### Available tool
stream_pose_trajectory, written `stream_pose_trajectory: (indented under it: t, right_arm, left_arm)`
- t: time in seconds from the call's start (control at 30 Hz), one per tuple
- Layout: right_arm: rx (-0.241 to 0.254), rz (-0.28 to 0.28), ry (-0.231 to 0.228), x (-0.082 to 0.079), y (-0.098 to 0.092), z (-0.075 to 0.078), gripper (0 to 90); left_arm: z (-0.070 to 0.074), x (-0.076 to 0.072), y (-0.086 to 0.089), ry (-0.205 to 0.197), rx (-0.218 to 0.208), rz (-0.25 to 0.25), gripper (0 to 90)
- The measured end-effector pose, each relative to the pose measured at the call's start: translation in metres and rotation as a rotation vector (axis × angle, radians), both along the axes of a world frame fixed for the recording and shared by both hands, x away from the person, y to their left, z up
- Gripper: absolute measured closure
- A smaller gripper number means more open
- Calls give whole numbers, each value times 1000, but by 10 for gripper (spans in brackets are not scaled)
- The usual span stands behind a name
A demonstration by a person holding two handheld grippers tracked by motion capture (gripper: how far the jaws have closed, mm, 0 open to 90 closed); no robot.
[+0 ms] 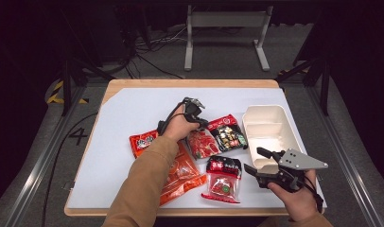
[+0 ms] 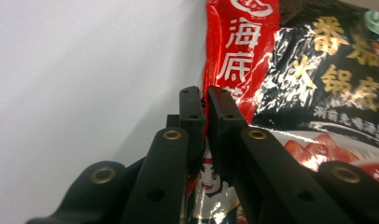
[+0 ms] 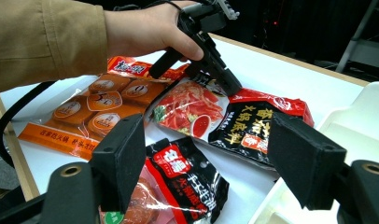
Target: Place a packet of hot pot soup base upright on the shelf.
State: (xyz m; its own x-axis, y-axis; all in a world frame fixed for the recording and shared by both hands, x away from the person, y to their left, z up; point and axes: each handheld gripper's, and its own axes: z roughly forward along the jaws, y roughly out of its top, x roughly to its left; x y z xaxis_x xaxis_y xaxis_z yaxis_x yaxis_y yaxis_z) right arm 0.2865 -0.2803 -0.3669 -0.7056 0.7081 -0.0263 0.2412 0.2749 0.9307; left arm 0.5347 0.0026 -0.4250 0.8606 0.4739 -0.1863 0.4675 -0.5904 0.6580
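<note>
- Orange snack pack point(image 1: 183, 172): lies flat at the left of the white table point(image 1: 119, 123), partly under the person's left forearm. Not involved in the grip.
- Left gripper point(image 1: 203, 126): reaches forward over the middle of the table and angles down onto the far edge of the tomato hotpot pouch point(image 1: 217, 137). In the left gripper view the two black jaws stand nearly together with the pouch's red sealed edge point(image 2: 207, 100) pinched between the pads. State: clamped on the pouch edge.
- Tomato hotpot pouch: lies flat at table centre, long axis running left to right, its black-and-red half pointing toward the white tray point(image 1: 268, 130). The held edge is the far one, so the body of the pouch hangs toward the person once lifted.
- Red-and-black sauce packet point(image 1: 222, 178): lies just in front of the pouch, near the table's front edge, untouched.
- White tray: stands directly right of the pouch, just beside it, empty compartments facing up. Judged destination; the transfer direction is rightward along the pouch's long axis.
- Right gripper point(image 1: 260, 161): hovers at the tray's near corner, jaws spread wide with nothing between them. It is nearer the tray; the left gripper is the one on the pouch.
</note>
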Motion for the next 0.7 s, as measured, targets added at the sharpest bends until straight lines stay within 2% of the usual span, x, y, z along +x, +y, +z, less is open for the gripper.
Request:
stream_pose_trajectory:
  t: [0.07, 0.17, 0.23, 0.53, 0.7]
  right_arm:
    - [1, 0, -1, 0, 0, 0, 287]
    - [0, -3, -1, 0, 0, 0, 287]
    - [0, -4, 3, 1, 0, -1, 287]
    - [-9, -1, 3, 3, 4, -2, 287]
    - [-11, -2, 5, 4, 5, -1, 287]
  left_arm:
    - [6, -1, 5, 20, 15, 3, 877]
    - [12, -3, 9, 22, 18, 7, 889]
    - [19, -6, 12, 14, 0, 8, 892]
    - [54, -23, 30, -68, -115, -4, 899]
    - [68, -33, 35, -113, -148, -16, 900]
